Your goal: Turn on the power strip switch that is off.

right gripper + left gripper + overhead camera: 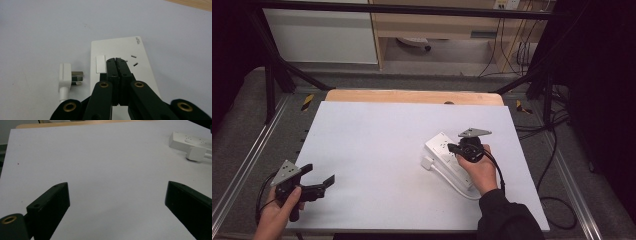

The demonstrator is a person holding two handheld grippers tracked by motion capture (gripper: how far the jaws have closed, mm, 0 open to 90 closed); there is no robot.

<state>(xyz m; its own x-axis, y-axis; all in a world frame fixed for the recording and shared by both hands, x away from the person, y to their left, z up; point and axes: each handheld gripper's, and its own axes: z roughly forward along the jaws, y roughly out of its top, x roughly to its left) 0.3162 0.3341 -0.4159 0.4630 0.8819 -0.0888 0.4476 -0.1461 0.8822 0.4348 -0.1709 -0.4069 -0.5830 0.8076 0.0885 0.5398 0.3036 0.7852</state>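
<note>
Nearest the lens in the right gripper view: right gripper point(115, 60), jaws pressed flat together with nothing between them, tips resting on or just over the top face of the white power strip point(140, 52). Immediately left of the tips, a white rocker switch point(101, 64) set in the strip's face; just right of them, dark socket slots point(134, 60). Whether the tips actually touch the strip cannot be told.

Beside the strip's left edge, lying flat on the white table point(37, 30): a white plug point(65, 76), metal prongs pointing toward the strip and just short of it, white cord running off toward the bottom of the view.

From the high view: power strip point(438, 143) lying slantwise on the right half of the table point(377, 150), plug point(428, 162) at its near-left side, cord point(457, 186) curving toward the front edge. Right gripper point(453, 148) over the strip, held by a hand in a dark sleeve.

Well apart, at the front left corner: left gripper point(319, 179), jaws spread wide, nothing in them. In the left gripper view, bare table between the two black jaws, strip point(186, 140) and plug point(196, 153) far off at upper right.
</note>
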